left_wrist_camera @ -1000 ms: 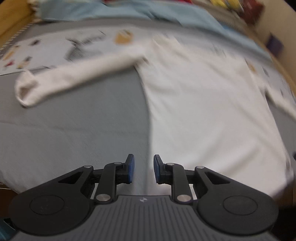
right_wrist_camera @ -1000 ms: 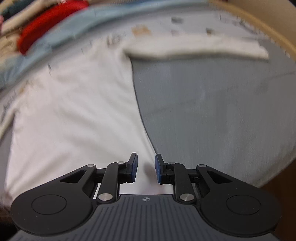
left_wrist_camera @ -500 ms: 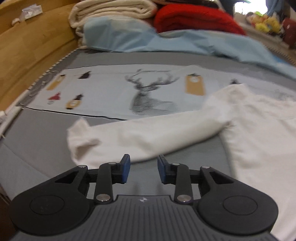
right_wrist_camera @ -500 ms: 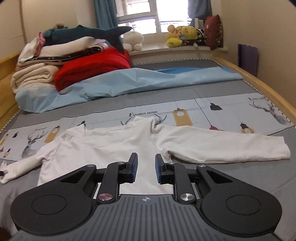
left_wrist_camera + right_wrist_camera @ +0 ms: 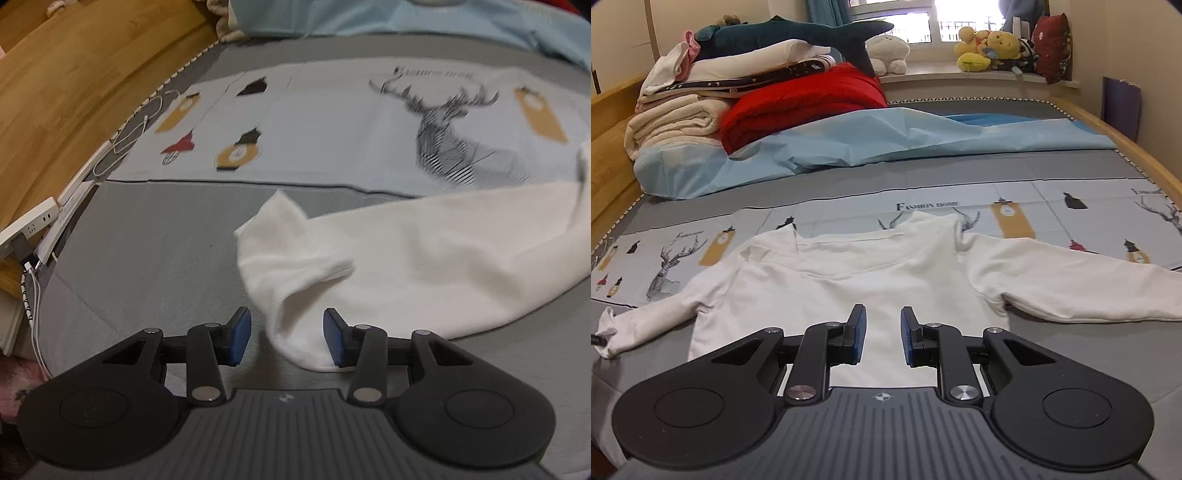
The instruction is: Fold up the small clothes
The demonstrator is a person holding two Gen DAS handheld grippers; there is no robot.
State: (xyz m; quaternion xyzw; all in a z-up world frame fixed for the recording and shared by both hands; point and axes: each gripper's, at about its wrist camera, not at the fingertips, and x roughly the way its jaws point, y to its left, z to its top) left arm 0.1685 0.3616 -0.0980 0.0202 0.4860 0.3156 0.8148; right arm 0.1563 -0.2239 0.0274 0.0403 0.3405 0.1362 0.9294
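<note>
A white long-sleeved shirt (image 5: 871, 280) lies flat on the grey printed bedspread (image 5: 1015, 173), both sleeves spread out. In the left wrist view its left sleeve (image 5: 424, 266) runs in from the right, and the crumpled cuff (image 5: 295, 295) lies between the blue pads of my left gripper (image 5: 286, 338). Those jaws are opening and the pads do not press the cloth. My right gripper (image 5: 882, 338) hovers over the lower middle of the shirt's body, its jaws a narrow gap apart with nothing between them. The right sleeve (image 5: 1071, 291) reaches toward the right edge.
A wooden bed side (image 5: 74, 92) with a power strip and white cables (image 5: 29, 229) borders the left. At the bed's far end lie a light blue sheet (image 5: 868, 140), stacked folded blankets (image 5: 683, 110) and a red blanket (image 5: 805, 99). Plush toys (image 5: 990, 48) line the windowsill.
The left gripper has swung left from the shirt's body to the left sleeve's cuff, and its jaws have widened. The right gripper has lifted and tilted up, now looking across the bed.
</note>
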